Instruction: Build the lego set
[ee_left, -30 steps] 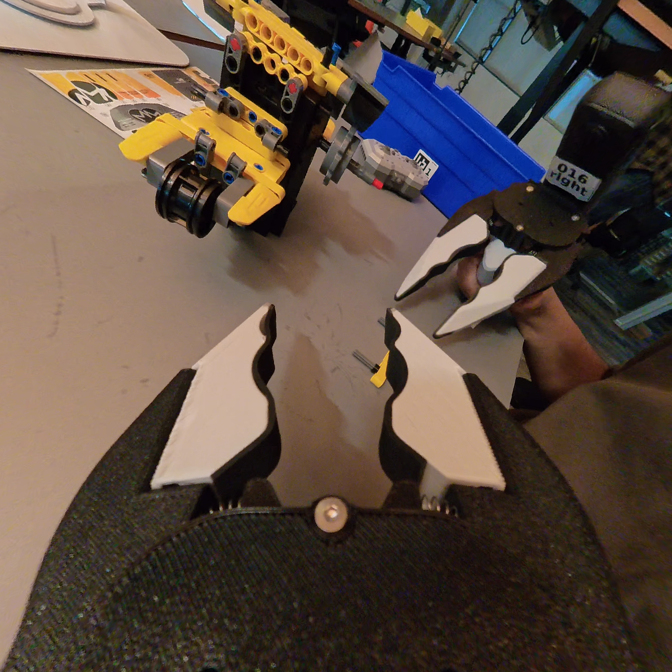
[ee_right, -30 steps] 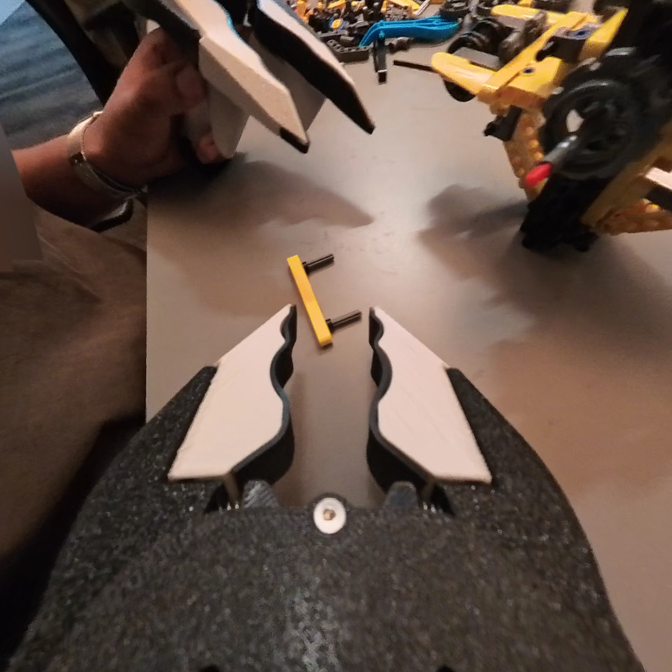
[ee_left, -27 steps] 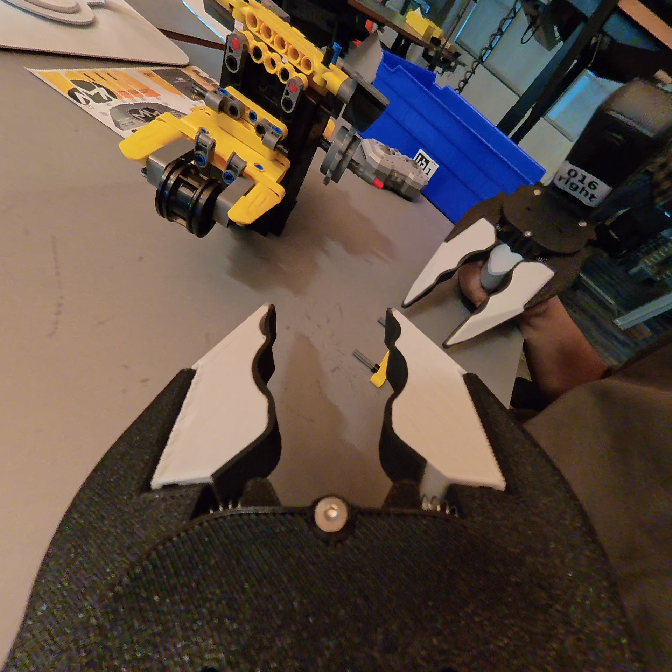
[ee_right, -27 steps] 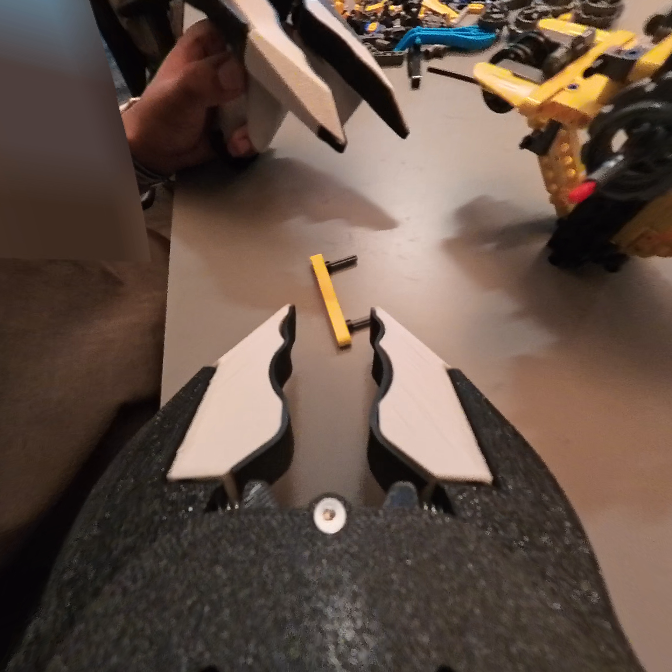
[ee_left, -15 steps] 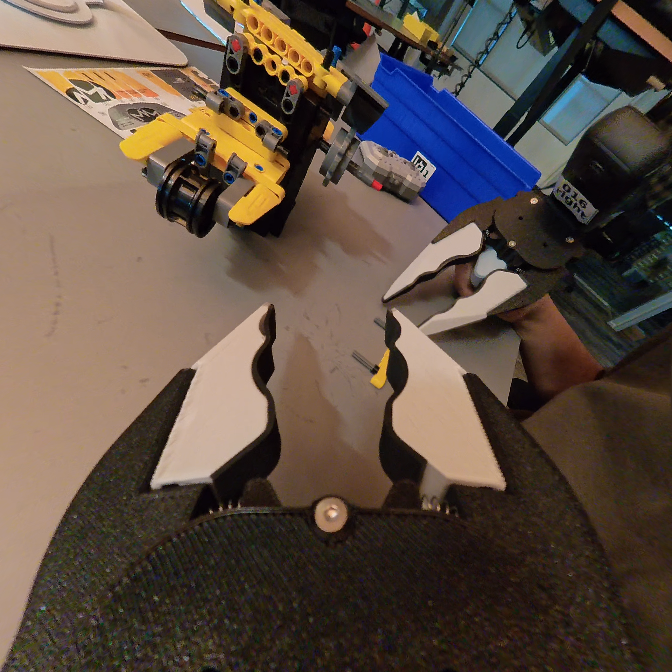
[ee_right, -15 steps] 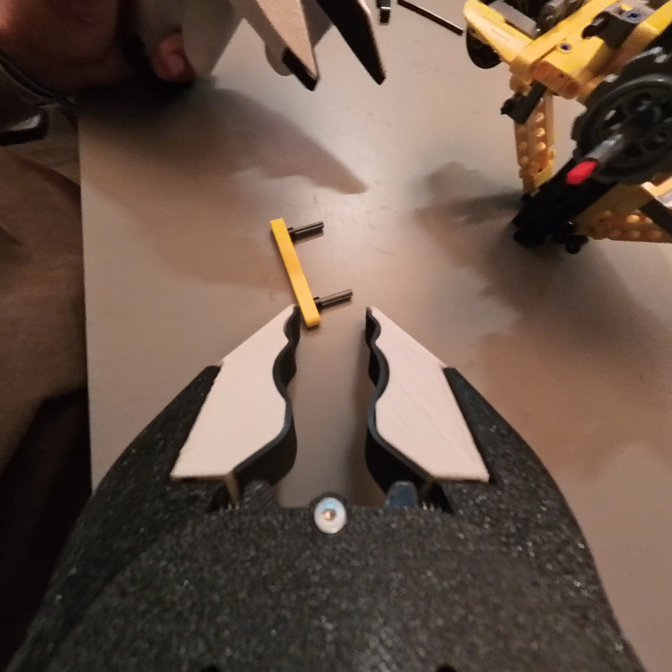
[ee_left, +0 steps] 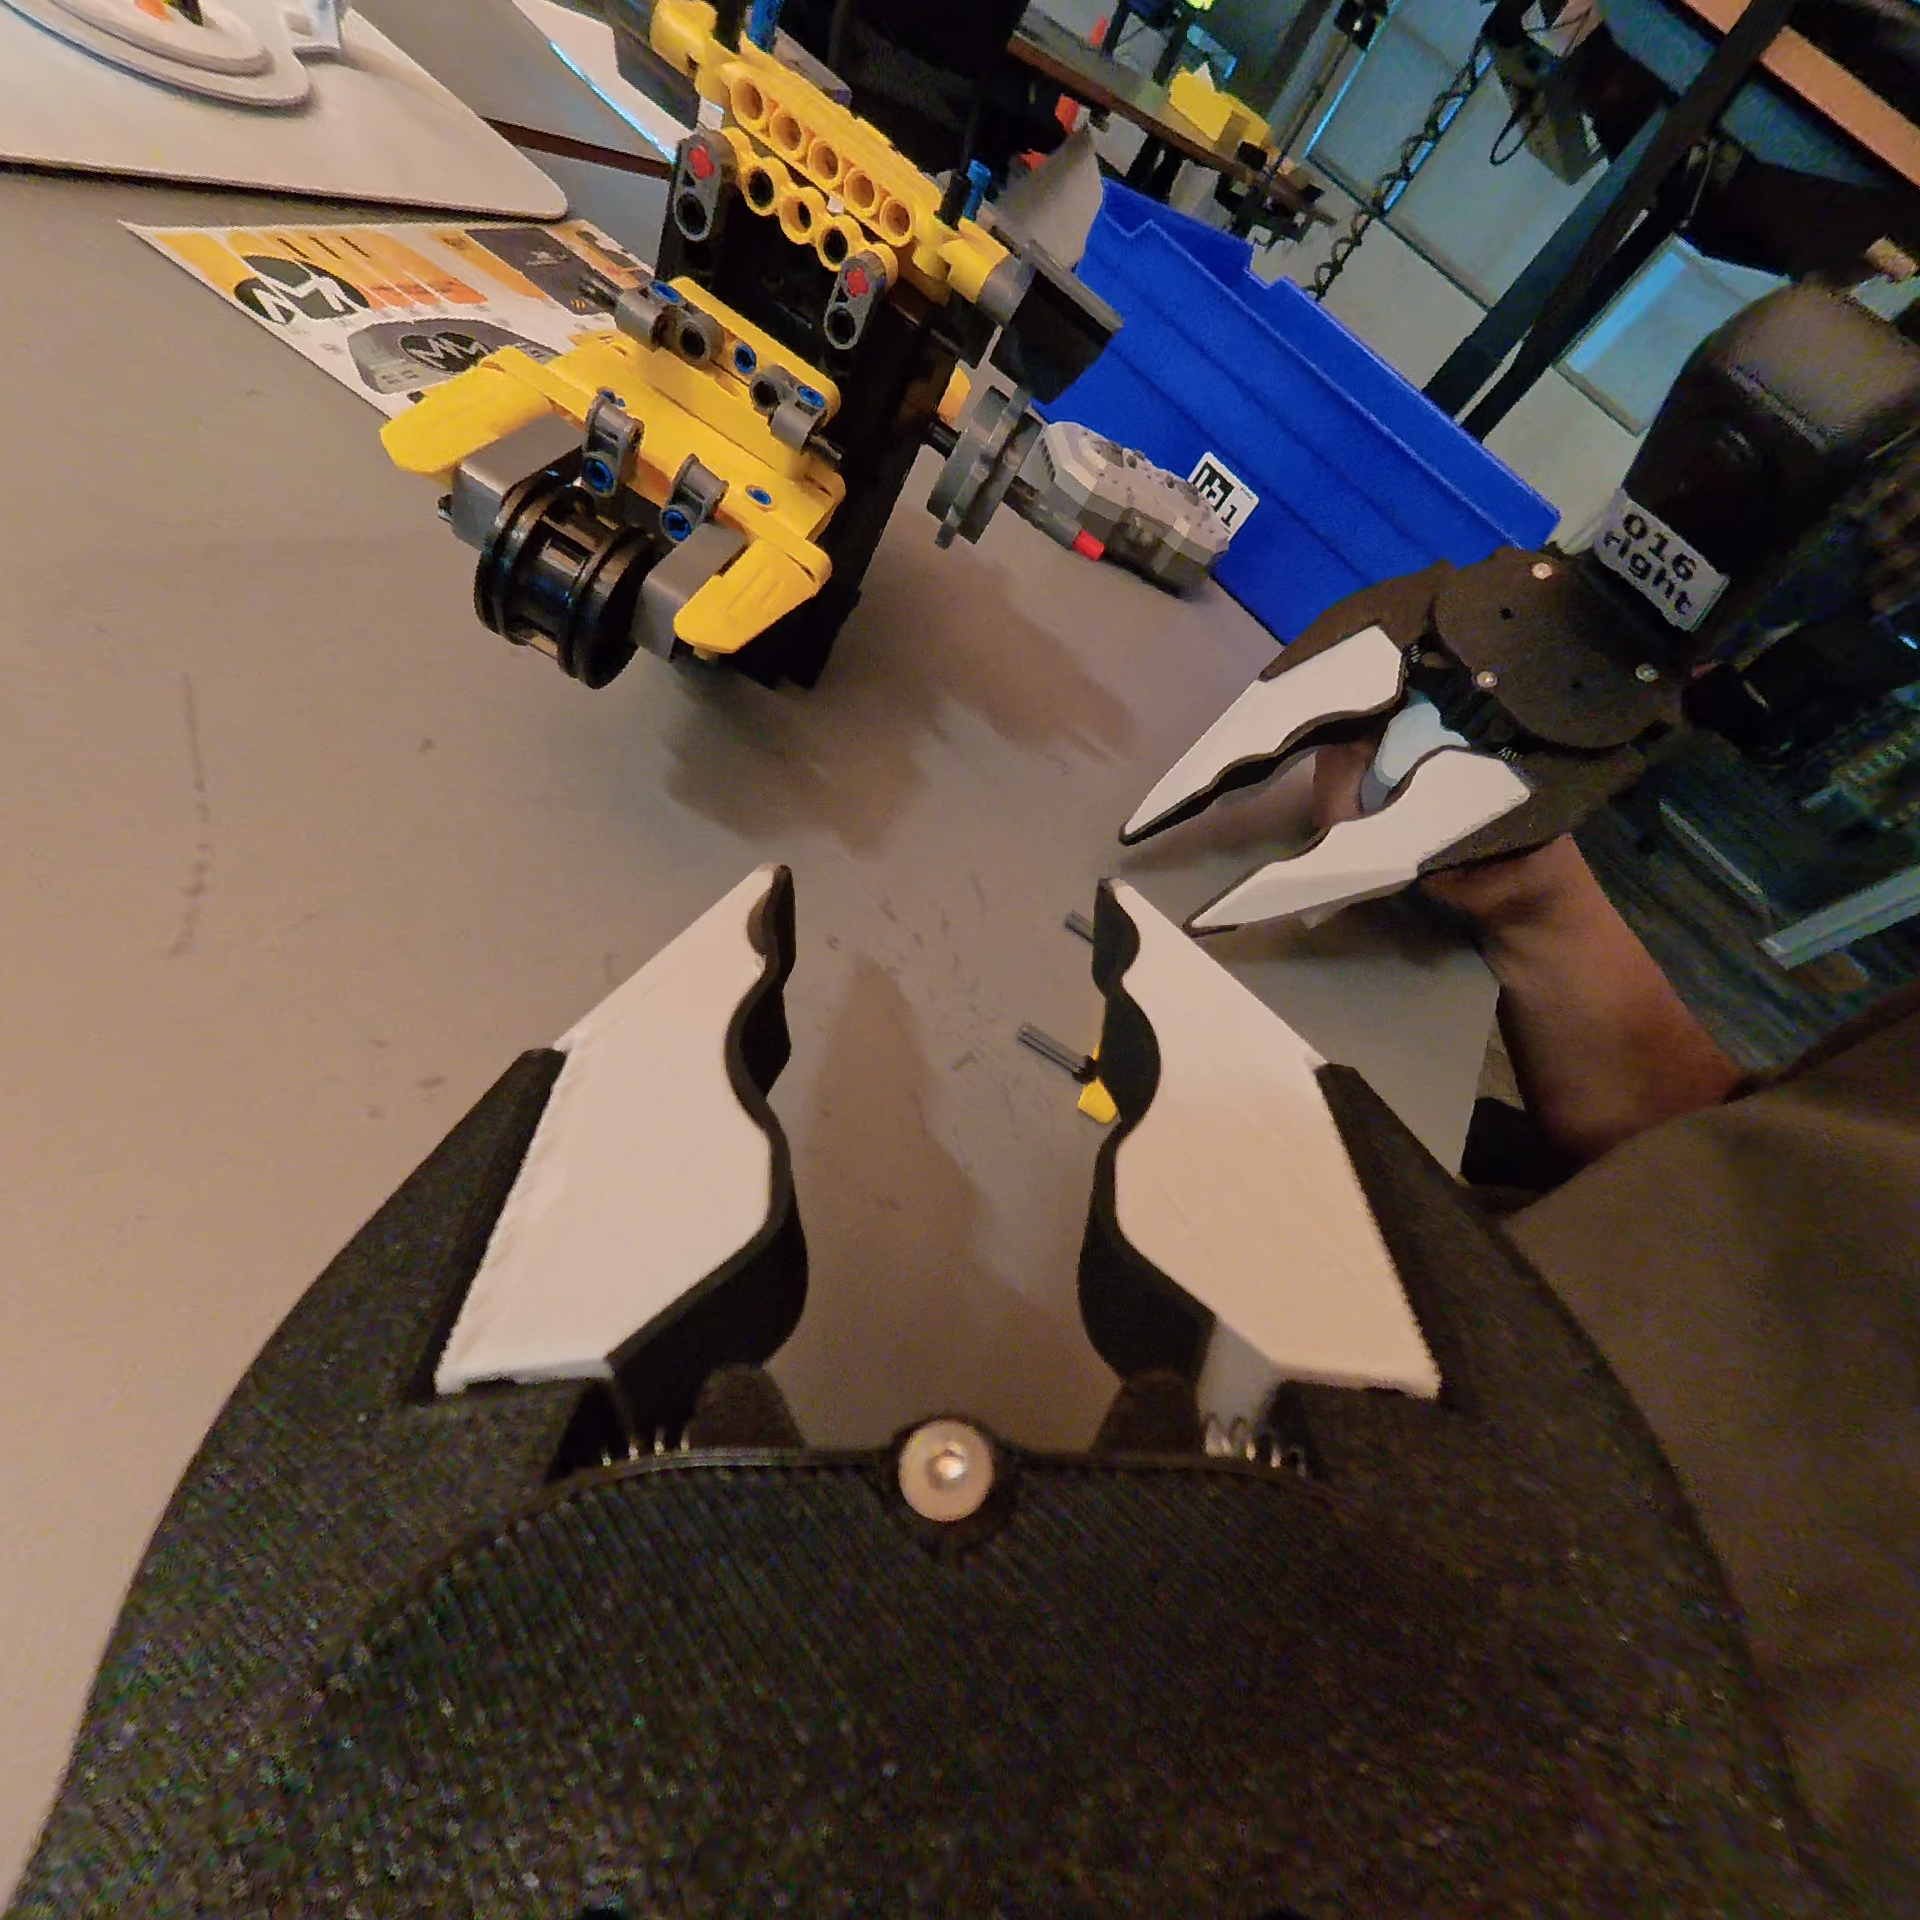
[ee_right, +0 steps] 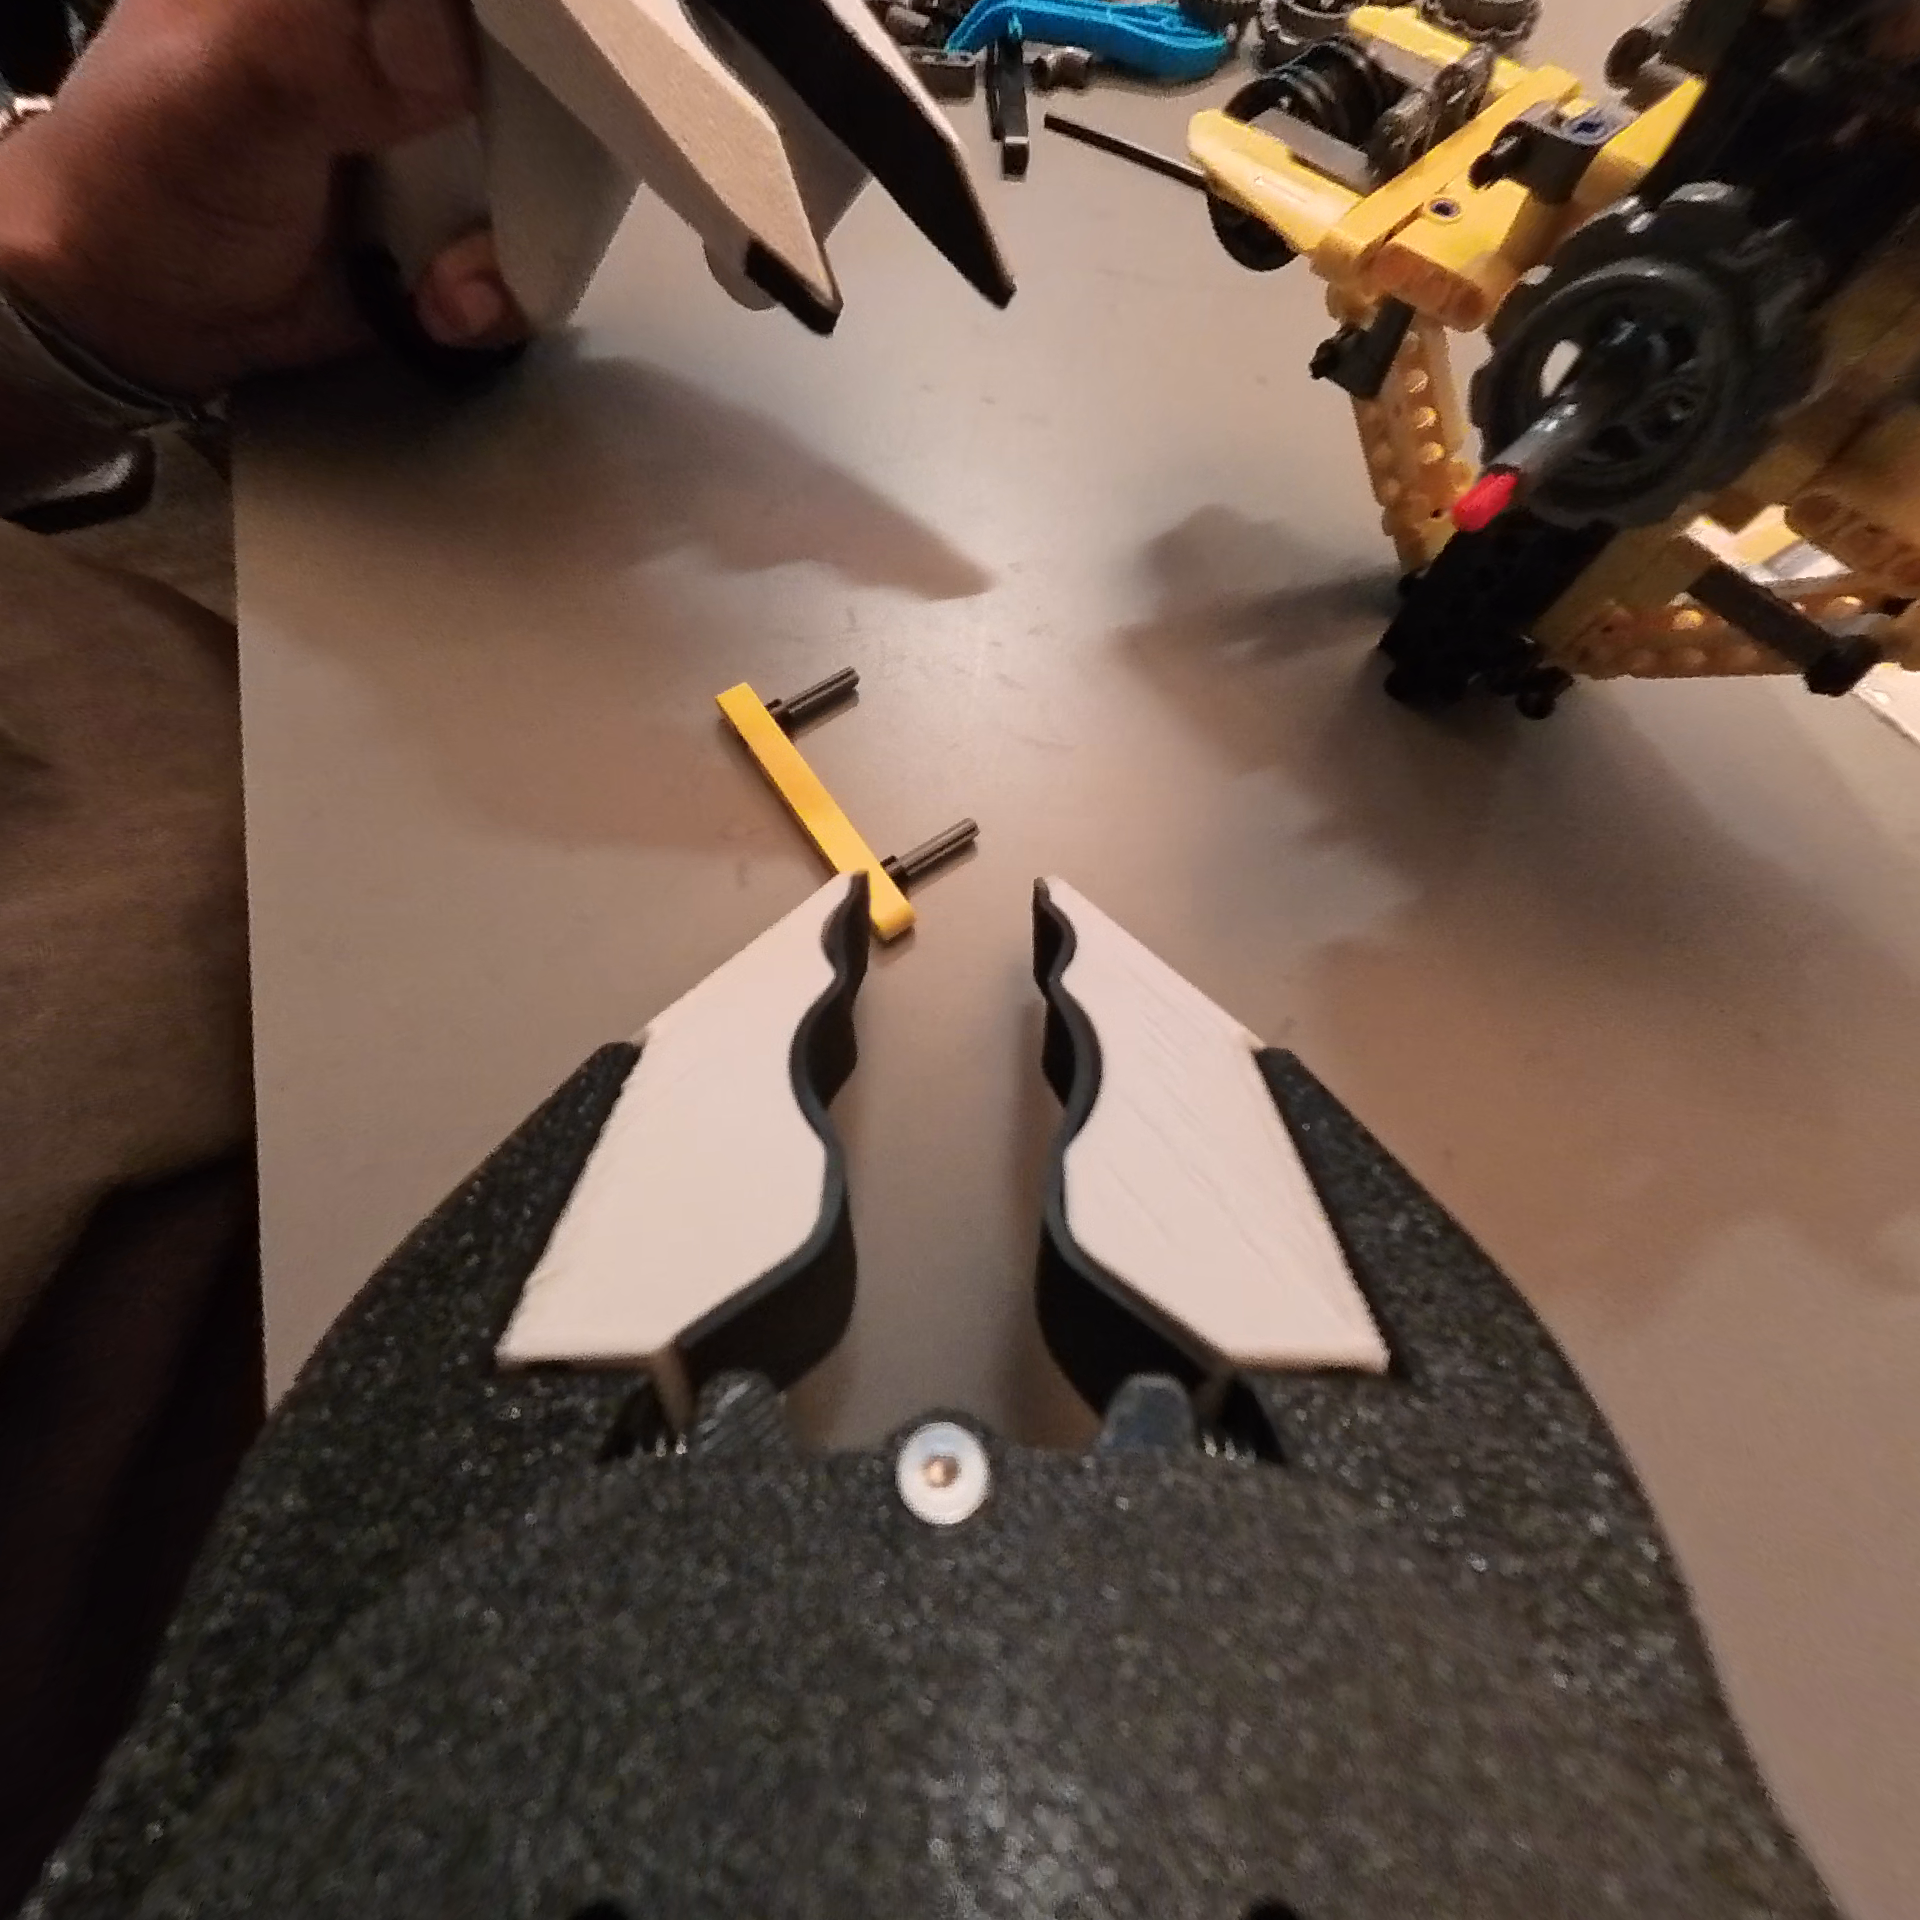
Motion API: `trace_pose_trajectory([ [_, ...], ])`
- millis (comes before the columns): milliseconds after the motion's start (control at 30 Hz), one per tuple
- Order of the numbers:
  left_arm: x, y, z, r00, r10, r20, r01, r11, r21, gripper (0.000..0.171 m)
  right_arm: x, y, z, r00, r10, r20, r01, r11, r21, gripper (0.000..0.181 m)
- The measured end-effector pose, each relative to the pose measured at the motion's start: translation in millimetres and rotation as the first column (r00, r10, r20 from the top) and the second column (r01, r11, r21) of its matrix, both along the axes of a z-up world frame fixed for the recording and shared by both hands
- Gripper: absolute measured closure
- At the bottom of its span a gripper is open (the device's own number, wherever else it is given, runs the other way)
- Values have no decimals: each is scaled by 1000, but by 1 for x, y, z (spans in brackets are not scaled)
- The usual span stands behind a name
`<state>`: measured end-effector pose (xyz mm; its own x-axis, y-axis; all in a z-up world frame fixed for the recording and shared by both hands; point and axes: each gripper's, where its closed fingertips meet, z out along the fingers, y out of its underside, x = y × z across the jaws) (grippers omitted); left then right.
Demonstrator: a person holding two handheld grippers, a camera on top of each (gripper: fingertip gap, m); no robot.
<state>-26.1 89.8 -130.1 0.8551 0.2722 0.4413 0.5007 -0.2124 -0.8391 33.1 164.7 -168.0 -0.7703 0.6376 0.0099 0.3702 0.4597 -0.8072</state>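
Note:
A thin yellow beam [ee_right: 805, 808] with two black pins lies flat on the grey table [ee_right: 1143, 831]. My right gripper [ee_right: 948, 891] is open and empty, low over the table, its left fingertip right beside the beam's near end. In the left wrist view only the beam's yellow tip [ee_left: 1094, 1101] and a pin show beside the right finger [ee_left: 1226, 1122]. My left gripper [ee_left: 940, 899] is open and empty above the table; it also shows in the right wrist view [ee_right: 914, 291], held by a hand. The right gripper shows in the left wrist view [ee_left: 1169, 883].
A yellow and black brick-built vehicle model [ee_left: 707, 436] stands farther on the table; it also shows in the right wrist view [ee_right: 1621, 395]. A blue bin [ee_left: 1299, 416], a grey motor block [ee_left: 1122, 509] and a printed sheet [ee_left: 395, 291] lie beyond. Loose parts [ee_right: 1091, 52] lie at the far edge. Some 11 cm of space lies between my two pairs of fingers.
My right gripper has swung about and moved lower and closer to the yellow beam, so its left fingertip now sits at the beam's near end. The left gripper has stayed in place.

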Motion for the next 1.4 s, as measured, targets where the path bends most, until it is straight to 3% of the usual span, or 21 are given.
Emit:
trace_pose_trajectory([
  [367,1,-3,13,996,14,-87,-9,998,56,145,-4,3,-2,999,-28,16,28,1000,3,154],
  [467,-8,-17,20,986,70,-154,-68,998,18,167,-5,4,-1,999,-38,15,38,999,-7,154],
  [533,-30,-46,38,939,185,-289,-196,981,-10,171,-5,5,0,999,-42,9,43,999,-10,154],
  [633,-66,-113,74,786,380,-488,-432,902,6,171,-7,6,-1,998,-59,4,59,998,2,153],
  [700,-85,-156,82,708,461,-536,-552,834,-12,171,-9,7,-3,997,-71,13,70,997,16,152],
  [833,-111,-216,66,674,541,-503,-664,742,-91,170,-10,8,-6,997,-79,22,79,997,26,152],
  [1067,-141,-284,14,638,619,-458,-760,600,-248,153,-15,11,-5,994,-111,11,110,993,31,153],
  [1200,-145,-303,5,627,666,-404,-776,582,-244,130,-18,15,0,990,-143,-3,143,990,4,155],
  [1300,-147,-320,-5,611,689,-389,-791,542,-283,122,-21,18,-1,987,-158,15,158,987,-12,155],
  [1333,-149,-327,-8,598,696,-397,-801,518,-300,128,-22,19,-1,987,-162,19,163,987,-12,155],
  [1400,-149,-337,-15,590,694,-412,-807,493,-326,169,-25,20,-2,985,-171,22,171,985,-6,156],
])
